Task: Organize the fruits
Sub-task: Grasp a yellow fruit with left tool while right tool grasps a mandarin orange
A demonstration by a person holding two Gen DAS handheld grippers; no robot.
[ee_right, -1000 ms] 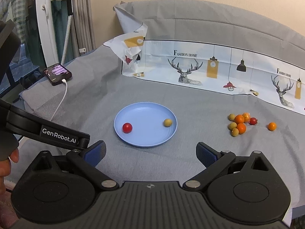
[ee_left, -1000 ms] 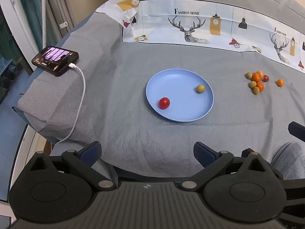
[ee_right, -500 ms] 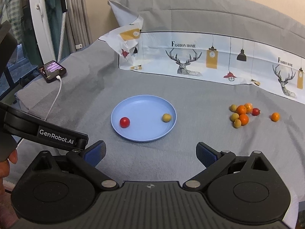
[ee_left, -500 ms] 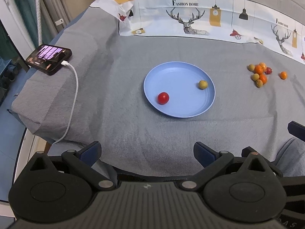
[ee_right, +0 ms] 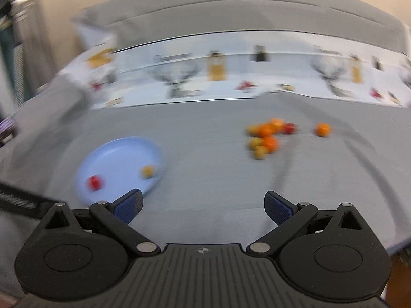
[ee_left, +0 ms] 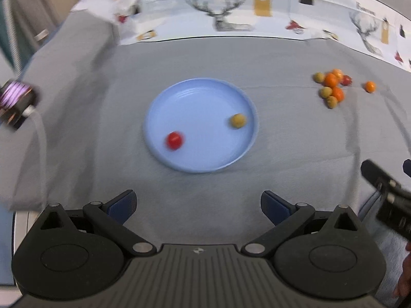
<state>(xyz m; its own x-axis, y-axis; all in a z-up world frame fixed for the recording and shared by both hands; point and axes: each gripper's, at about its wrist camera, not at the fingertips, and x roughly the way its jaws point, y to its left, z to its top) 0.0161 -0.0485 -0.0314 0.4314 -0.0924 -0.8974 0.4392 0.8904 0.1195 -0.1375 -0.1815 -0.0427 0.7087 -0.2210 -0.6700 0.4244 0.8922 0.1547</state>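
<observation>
A blue plate (ee_left: 205, 97) lies on the grey cloth and holds a red fruit (ee_left: 174, 140) and a yellow-green fruit (ee_left: 237, 120). A pile of several orange, green and red fruits (ee_left: 331, 87) lies to its right, with one orange fruit (ee_left: 370, 86) apart. My left gripper (ee_left: 197, 205) is open and empty, near the plate's front rim. My right gripper (ee_right: 203, 206) is open and empty, short of the pile (ee_right: 267, 138); the plate (ee_right: 115, 154) is at its left. The right wrist view is blurred.
A phone (ee_left: 15, 97) on a white cable (ee_left: 41, 138) lies at the left edge of the cloth. A white printed sheet with deer (ee_left: 257, 15) runs along the back. The right gripper's body (ee_left: 385, 187) shows at the left view's right edge.
Both grippers have moved forward over the cloth. The right gripper has swung to the right, so the fruit pile now sits ahead of it. Both stay open.
</observation>
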